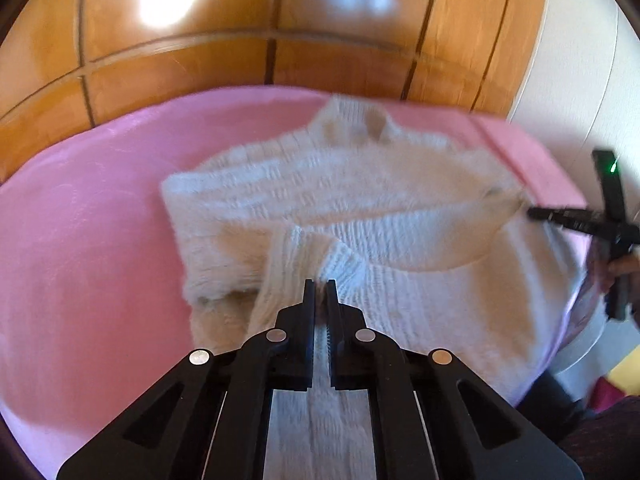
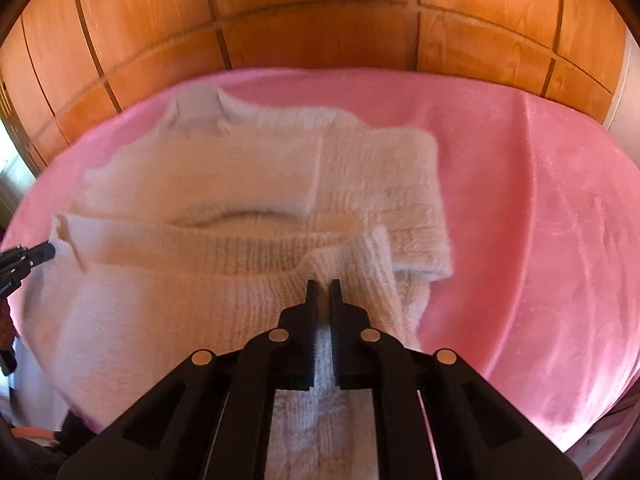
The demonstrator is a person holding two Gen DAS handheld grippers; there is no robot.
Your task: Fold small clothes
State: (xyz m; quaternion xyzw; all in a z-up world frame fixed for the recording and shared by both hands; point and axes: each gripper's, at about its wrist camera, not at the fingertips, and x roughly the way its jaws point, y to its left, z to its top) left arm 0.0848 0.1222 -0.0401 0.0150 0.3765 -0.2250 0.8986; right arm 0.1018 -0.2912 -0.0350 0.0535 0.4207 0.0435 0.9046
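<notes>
Clamped between the nearly closed black fingers of the left gripper (image 1: 320, 286), a ribbed hem corner of the white knit sweater (image 1: 344, 208) is held up off the surface, knit showing in the narrow slot between the pads. At the other end of the same lifted edge, the right gripper (image 2: 324, 286) is likewise pinched tight on a ribbed corner, wool bunched between its fingers. A taut band of hem is stretched between the two tools; from each wrist view the opposite gripper is seen at the frame's side, tips buried in the fabric.

Beyond the raised hem, the sweater's body is spread flat on the pink blanket (image 2: 540, 200), with its long axis running away from the cameras: hem nearest, collar (image 1: 360, 120) farthest, pointed toward the wooden panelled wall (image 2: 320, 20). One sleeve (image 2: 400, 184) is seen already folded inward across the torso, lying along the body's right side. Motion blur is noted over much of the knit. Behind the blanket's far edge, glossy orange-brown panels are lit by bright glare.
</notes>
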